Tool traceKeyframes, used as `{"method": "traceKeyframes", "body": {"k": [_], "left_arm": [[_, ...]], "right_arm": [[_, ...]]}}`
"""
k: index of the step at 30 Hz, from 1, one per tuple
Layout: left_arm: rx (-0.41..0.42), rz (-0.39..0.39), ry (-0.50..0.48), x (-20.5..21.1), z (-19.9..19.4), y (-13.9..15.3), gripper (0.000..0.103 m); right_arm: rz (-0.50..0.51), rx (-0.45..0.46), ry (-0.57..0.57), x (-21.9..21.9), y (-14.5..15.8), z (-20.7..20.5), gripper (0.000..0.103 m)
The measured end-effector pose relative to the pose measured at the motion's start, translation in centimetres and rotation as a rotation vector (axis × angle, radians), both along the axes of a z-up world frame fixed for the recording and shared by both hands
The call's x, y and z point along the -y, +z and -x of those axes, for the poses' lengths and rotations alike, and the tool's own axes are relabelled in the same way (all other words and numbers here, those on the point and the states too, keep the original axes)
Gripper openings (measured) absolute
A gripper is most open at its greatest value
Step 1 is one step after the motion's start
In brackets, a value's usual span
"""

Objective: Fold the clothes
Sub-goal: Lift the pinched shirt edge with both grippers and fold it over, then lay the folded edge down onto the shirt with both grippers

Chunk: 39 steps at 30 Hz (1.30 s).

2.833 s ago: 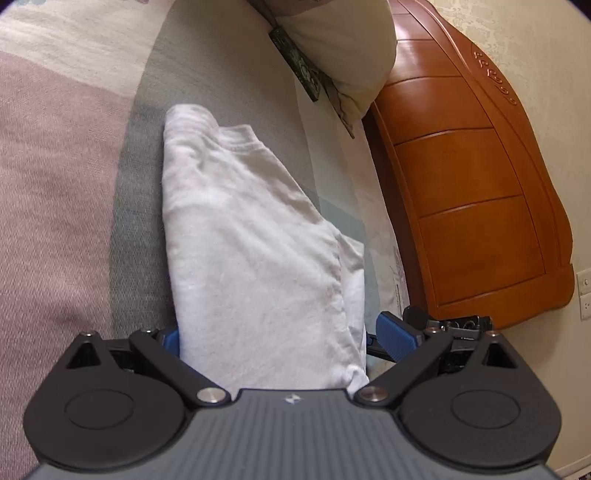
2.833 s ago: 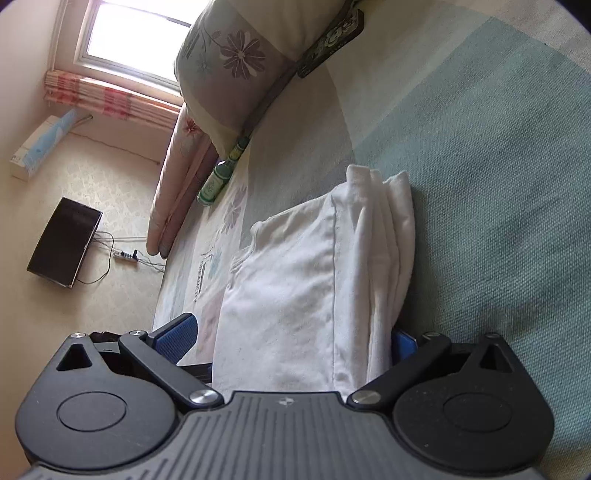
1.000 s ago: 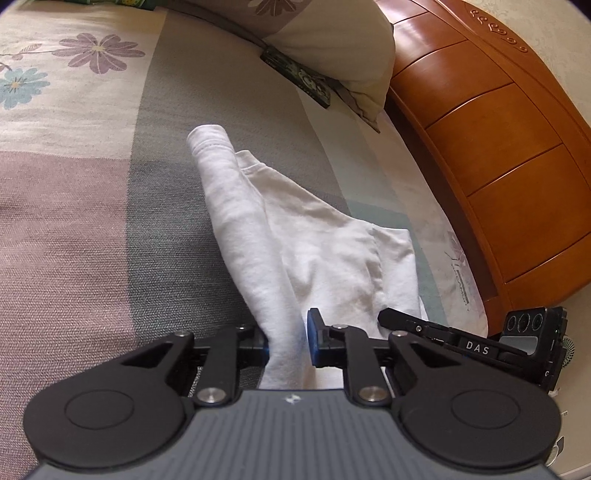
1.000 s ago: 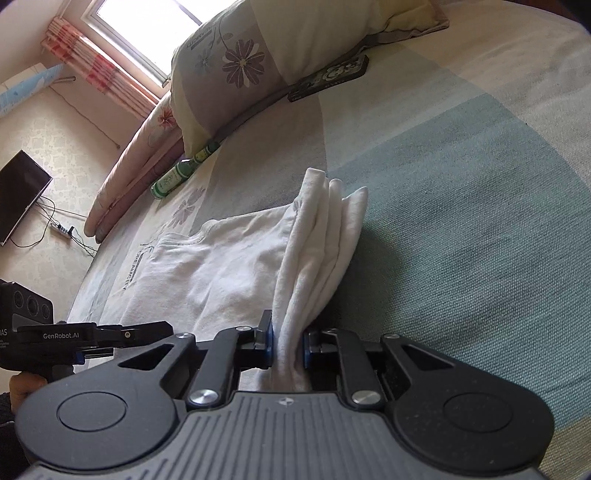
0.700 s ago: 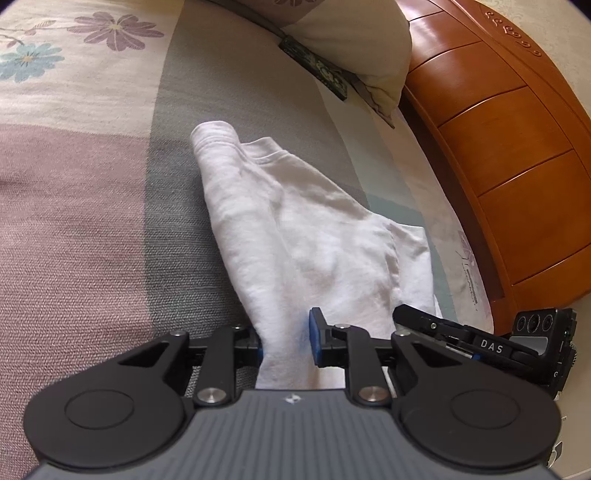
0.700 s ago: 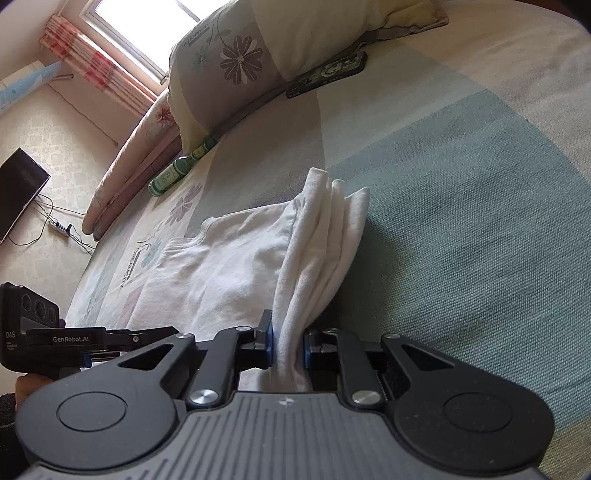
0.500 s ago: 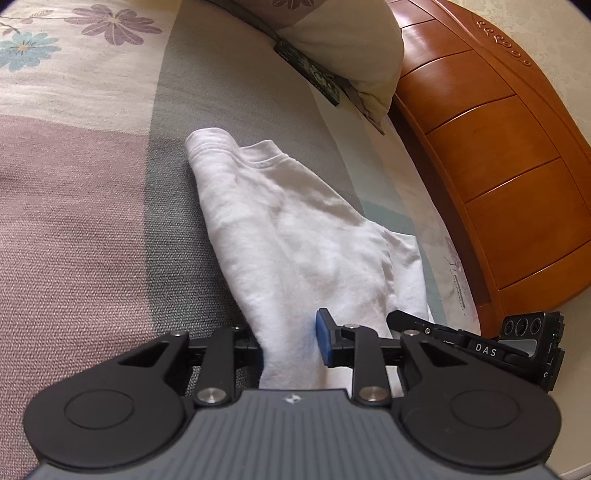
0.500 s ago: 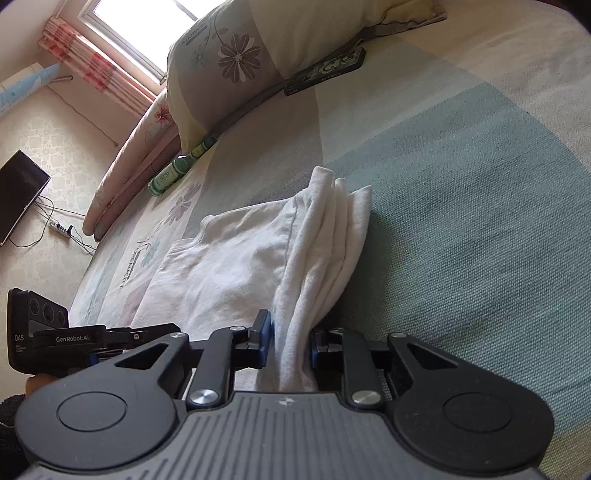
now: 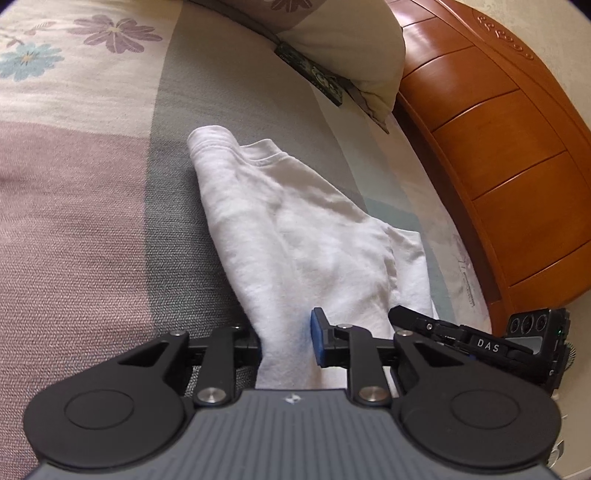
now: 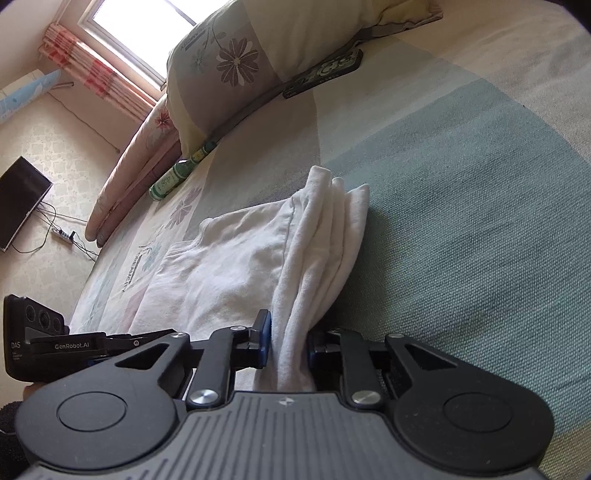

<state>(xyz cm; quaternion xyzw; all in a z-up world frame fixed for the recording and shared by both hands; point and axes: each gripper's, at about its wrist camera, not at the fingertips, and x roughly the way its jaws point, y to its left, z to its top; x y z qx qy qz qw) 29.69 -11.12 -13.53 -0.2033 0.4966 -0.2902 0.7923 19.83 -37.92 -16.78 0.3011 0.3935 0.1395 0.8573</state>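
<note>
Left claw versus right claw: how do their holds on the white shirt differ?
The left claw pinches a smooth, broad edge of the white shirt; the right claw pinches several stacked layers. The left claw sits over a grey stripe of the bedspread, the right claw over a teal stripe. Both are shut on the shirt.

This is a bedroom in a home. A bed with a striped, flower-printed sheet (image 9: 92, 206) carries floral pillows (image 10: 258, 62) against a carved wooden headboard (image 9: 498, 147). Beyond the bed's edge are a curtained window (image 10: 136, 33) and a dark screen (image 10: 18, 206) with cables on the floor.
</note>
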Motion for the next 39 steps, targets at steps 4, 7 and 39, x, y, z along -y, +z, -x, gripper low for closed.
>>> {"method": "traceKeyframes", "body": {"k": [4,7,39], "left_arm": [[-0.023,0.042,0.017,-0.1,-0.5,-0.6,0.022],[-0.053,0.067,0.032,-0.2,-1.0,-0.9,0.021],[0.07,0.111,-0.195,17.1,-2.9,5.4,0.013]], "right_arm": [[-0.01,-0.002,-0.001,0.1,-0.2,-0.1,0.024],[-0.032,-0.002,-0.007,0.3,-0.4,-0.1,0.023],[0.194,0.162,-0.203,10.8,8.0,4.2,0.018]]}}
